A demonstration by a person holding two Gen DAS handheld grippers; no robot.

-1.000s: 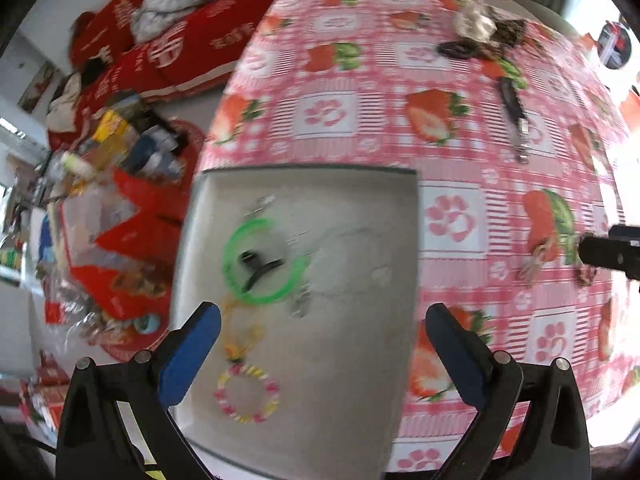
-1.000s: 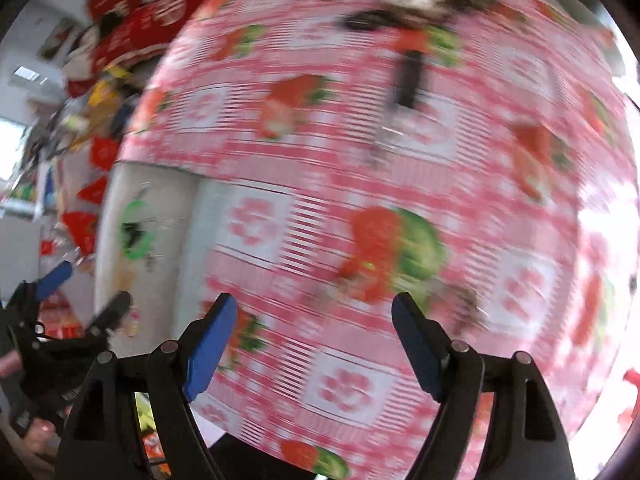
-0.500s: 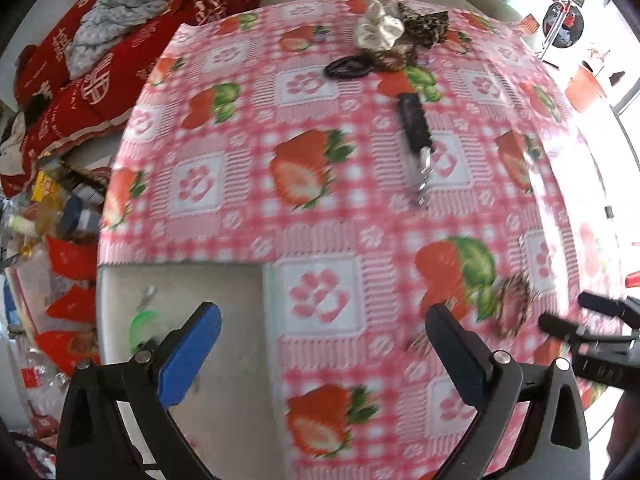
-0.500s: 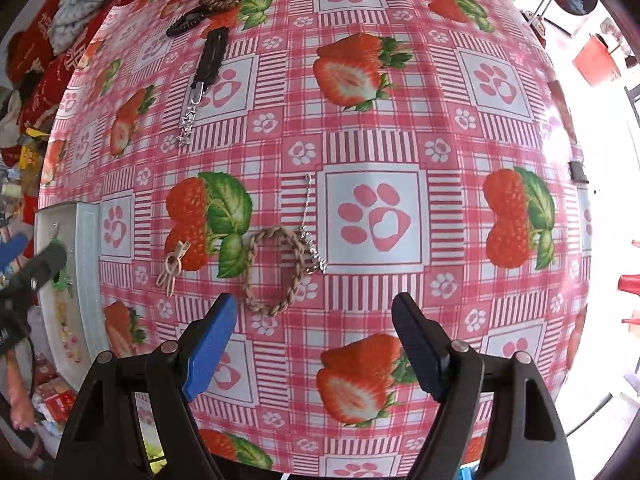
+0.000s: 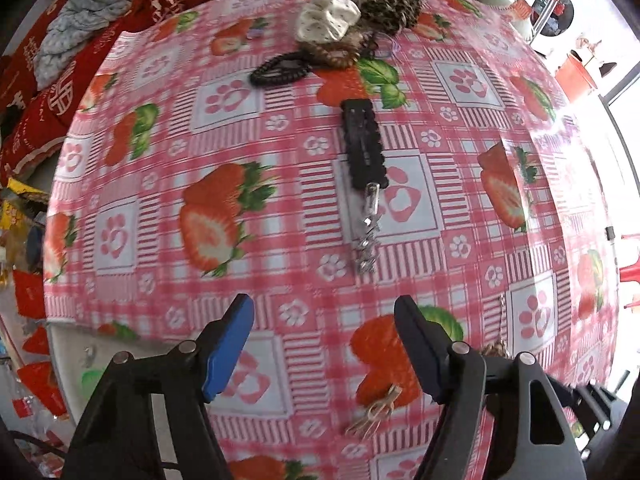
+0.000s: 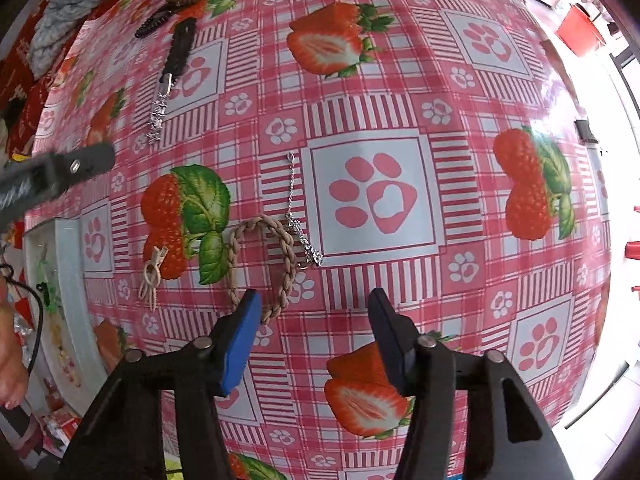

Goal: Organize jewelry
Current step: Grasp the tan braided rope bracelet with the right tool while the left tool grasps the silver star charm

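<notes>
Ahead of the gripper a table under a pink checked strawberry-and-paw-print tablecloth (image 5: 256, 184) fills the room's middle, with red cushions (image 5: 44, 92) and a grey knitted cloth (image 5: 80, 8) beyond its far-left edge, and bright daylight from a window (image 6: 624, 80) to the right.

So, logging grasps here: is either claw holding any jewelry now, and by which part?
Neither. The left claw and right claw have been narrowing, with nothing between them.
</notes>
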